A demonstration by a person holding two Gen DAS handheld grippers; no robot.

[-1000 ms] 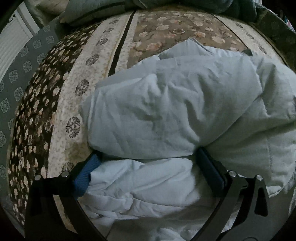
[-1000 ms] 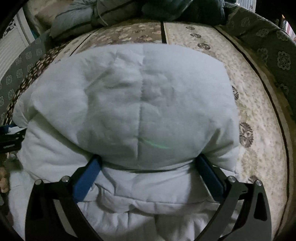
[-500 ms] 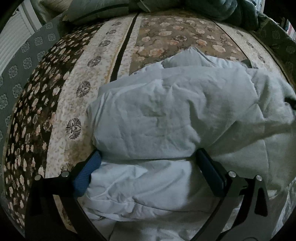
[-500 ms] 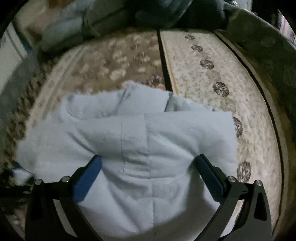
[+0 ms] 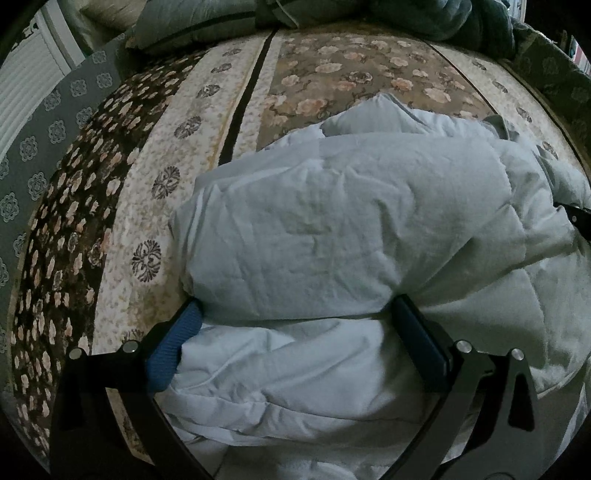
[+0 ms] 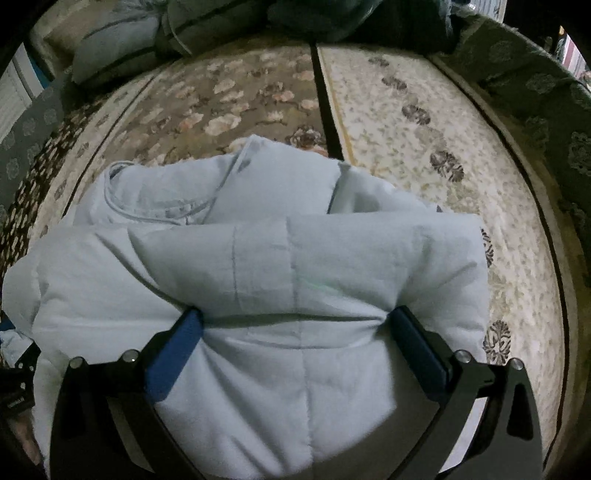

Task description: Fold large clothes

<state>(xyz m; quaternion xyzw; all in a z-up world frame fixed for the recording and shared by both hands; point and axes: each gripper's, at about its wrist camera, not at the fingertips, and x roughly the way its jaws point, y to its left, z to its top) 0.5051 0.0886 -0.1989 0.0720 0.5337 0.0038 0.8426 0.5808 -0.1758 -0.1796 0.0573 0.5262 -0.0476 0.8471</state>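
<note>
A large pale blue padded jacket (image 5: 332, 229) lies bunched on a floral bedspread (image 5: 155, 177). My left gripper (image 5: 295, 317) is open wide, its blue pads on either side of a thick fold at the jacket's left part. In the right wrist view the same jacket (image 6: 295, 266) fills the lower half, with its hood and drawstring (image 6: 177, 214) at the far side. My right gripper (image 6: 295, 321) is open wide too, its pads straddling a puffy fold. The right gripper's edge shows at the far right of the left wrist view (image 5: 580, 218).
Pillows and dark bedding (image 5: 207, 22) are piled at the head of the bed. A grey patterned border (image 6: 554, 103) runs along the bed's right side. A white radiator-like panel (image 5: 26, 81) stands at the far left. Bare bedspread (image 6: 424, 147) lies beyond the jacket.
The right gripper has pulled back and lowered, so the jacket now fills less of its view and the hood shows. The left gripper has hardly moved.
</note>
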